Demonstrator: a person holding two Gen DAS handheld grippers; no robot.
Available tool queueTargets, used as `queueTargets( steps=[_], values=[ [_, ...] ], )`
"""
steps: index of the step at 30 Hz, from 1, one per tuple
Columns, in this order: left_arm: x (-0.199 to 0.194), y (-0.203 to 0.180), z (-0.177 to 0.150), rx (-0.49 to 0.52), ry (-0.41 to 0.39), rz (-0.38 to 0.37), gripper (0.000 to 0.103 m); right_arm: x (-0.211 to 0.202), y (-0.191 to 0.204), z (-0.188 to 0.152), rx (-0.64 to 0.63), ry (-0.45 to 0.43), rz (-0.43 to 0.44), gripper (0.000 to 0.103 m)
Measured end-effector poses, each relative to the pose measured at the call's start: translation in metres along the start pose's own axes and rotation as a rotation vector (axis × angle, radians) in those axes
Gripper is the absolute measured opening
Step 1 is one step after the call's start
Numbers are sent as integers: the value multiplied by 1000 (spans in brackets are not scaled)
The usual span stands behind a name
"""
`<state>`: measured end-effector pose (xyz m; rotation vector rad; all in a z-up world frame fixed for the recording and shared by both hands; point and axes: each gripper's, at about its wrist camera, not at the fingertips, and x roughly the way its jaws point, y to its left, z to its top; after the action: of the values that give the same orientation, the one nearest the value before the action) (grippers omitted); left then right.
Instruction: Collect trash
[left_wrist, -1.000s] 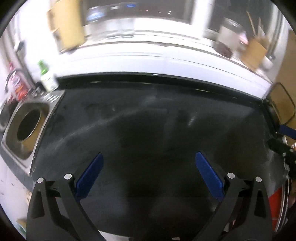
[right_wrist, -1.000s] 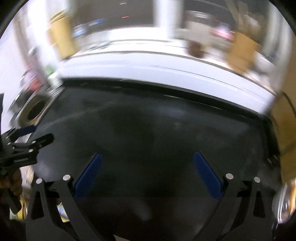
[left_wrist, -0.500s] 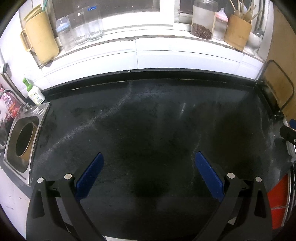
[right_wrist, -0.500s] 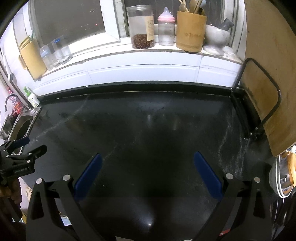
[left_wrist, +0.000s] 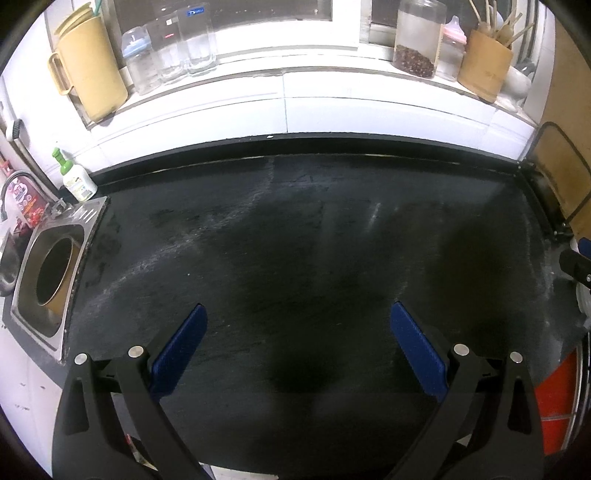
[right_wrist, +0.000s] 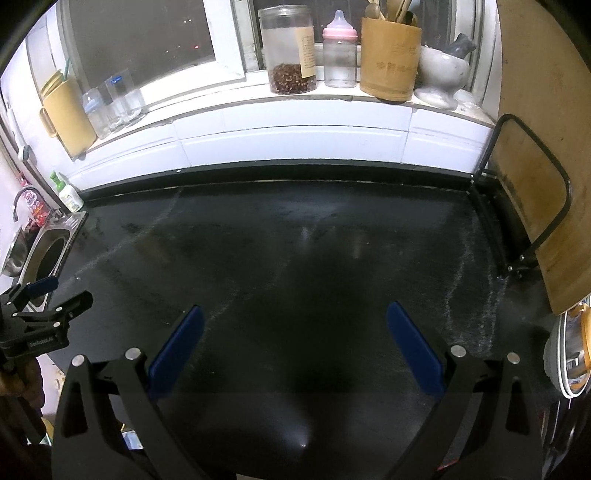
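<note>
Black tongs (left_wrist: 295, 317) — blue pads (left_wrist: 180, 349), silver screws (left_wrist: 135, 351), white lettering.

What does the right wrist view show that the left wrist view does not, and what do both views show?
Only the right wrist view shows the mortar whole on the sill and the stacked bowls at the right edge. Only the left wrist view shows the orange-red surface low on the right. Both show the black counter, the yellow jug, the jar, the soap bottle, and open grippers, left and right.
</note>
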<state>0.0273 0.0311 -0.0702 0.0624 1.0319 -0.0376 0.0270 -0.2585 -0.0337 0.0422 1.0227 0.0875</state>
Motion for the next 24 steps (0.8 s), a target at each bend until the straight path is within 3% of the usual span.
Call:
queueTargets(
  steps=[24],
  values=[
    [6,1,3,-8,7,-1,96,8,-1,1,0,16,0,96]
  ],
)
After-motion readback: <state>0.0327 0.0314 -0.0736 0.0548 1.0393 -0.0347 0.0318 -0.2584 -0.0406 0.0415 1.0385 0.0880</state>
